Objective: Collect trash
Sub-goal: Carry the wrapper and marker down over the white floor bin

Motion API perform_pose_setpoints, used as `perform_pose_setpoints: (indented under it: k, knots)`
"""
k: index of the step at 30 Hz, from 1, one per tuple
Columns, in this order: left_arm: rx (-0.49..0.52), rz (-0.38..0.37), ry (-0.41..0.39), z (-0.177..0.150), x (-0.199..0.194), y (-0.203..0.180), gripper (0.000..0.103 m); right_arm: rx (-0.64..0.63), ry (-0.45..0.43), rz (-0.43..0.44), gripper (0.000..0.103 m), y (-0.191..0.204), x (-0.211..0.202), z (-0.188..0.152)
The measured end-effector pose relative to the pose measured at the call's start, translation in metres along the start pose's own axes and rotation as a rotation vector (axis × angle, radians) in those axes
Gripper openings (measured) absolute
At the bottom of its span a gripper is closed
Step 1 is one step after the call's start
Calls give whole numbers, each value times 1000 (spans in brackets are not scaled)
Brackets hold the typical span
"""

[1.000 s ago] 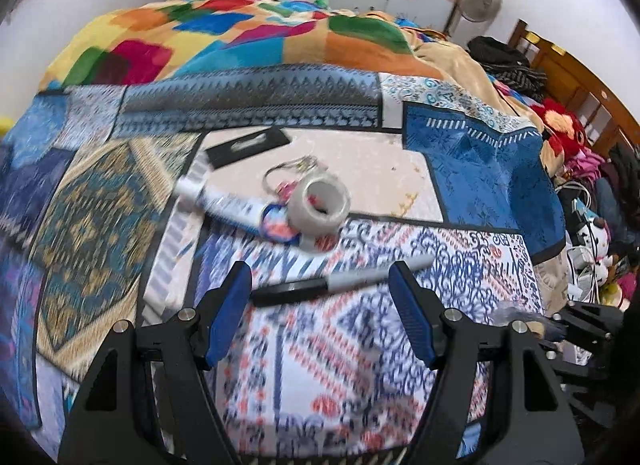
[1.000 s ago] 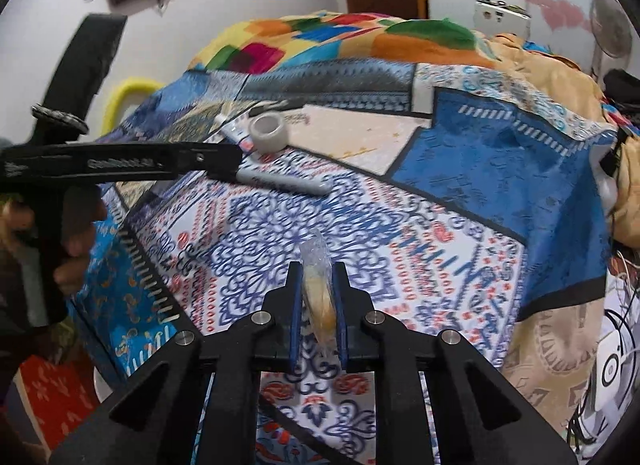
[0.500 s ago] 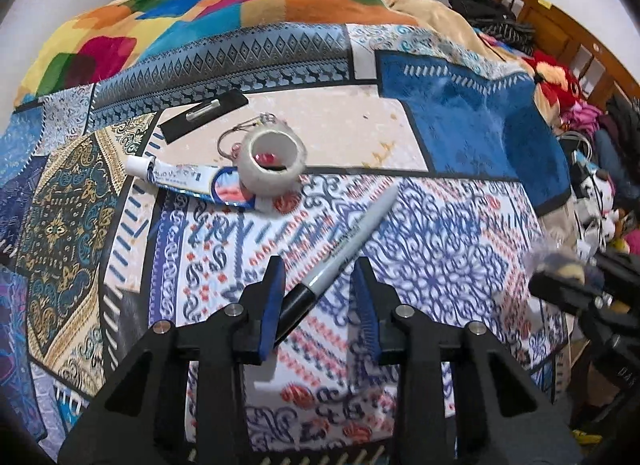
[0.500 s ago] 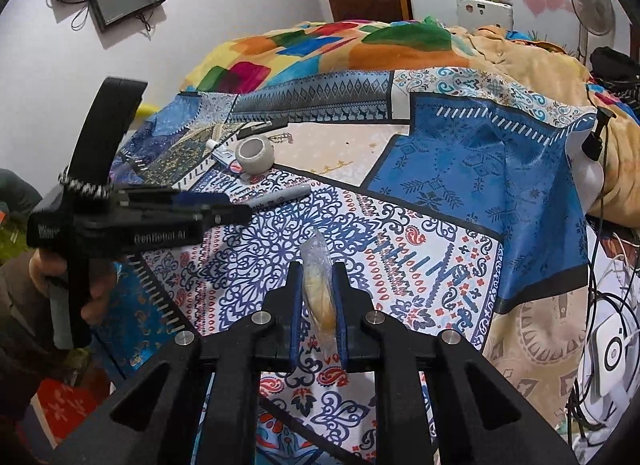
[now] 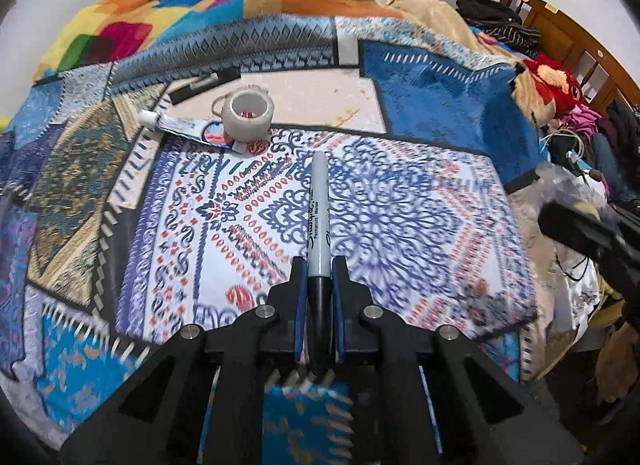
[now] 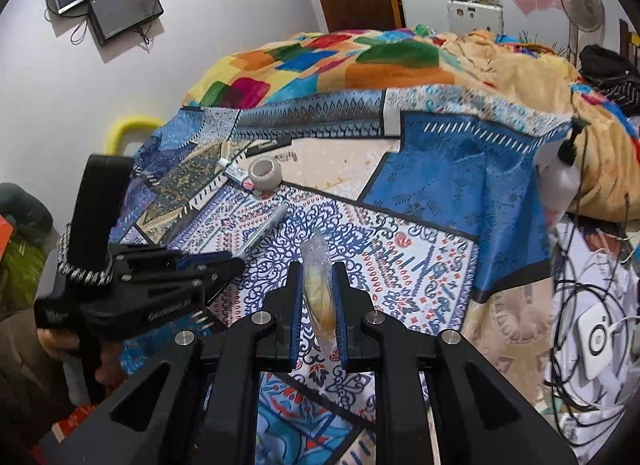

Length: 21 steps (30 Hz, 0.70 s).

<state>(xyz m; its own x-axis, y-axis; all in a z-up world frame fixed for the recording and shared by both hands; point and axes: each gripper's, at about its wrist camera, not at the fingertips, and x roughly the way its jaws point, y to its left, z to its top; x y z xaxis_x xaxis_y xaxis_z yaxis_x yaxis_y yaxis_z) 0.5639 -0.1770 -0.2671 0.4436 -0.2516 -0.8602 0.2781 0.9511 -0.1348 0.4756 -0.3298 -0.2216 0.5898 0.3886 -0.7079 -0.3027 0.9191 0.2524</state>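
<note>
The left gripper clamps the capped end of a slim grey-and-black permanent marker, rigid, light and slick, its barrel jutting over the patterned bedspread. The right gripper pinches a crinkly clear plastic wrapper, soft and featherlight, above the bed.

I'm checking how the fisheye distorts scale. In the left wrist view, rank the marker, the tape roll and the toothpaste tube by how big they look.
1. marker, longest, though it is nearest the camera, so that is unsure.
2. toothpaste tube, partly hidden by the roll.
3. tape roll; the tube and roll look close in size.
</note>
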Motion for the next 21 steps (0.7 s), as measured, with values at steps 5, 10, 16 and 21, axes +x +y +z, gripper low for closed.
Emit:
perform_pose_setpoints:
  k: [5,10,16,21]
  knots:
    - [-14,17,-77,-2,-53,-9,11,-15,-43,-9,13,12,-32,8]
    - [-28,43,-165,-6,-112,-12,11,-28,-98,-7,13,28,-67,18]
    - [-44,74,-280,-24,-190,-16,11,-60,-170,14,13,59,-113,26]
    - [-73,100,-374,-47,-250,-14,11,-95,-225,27,13,88,-146,25]
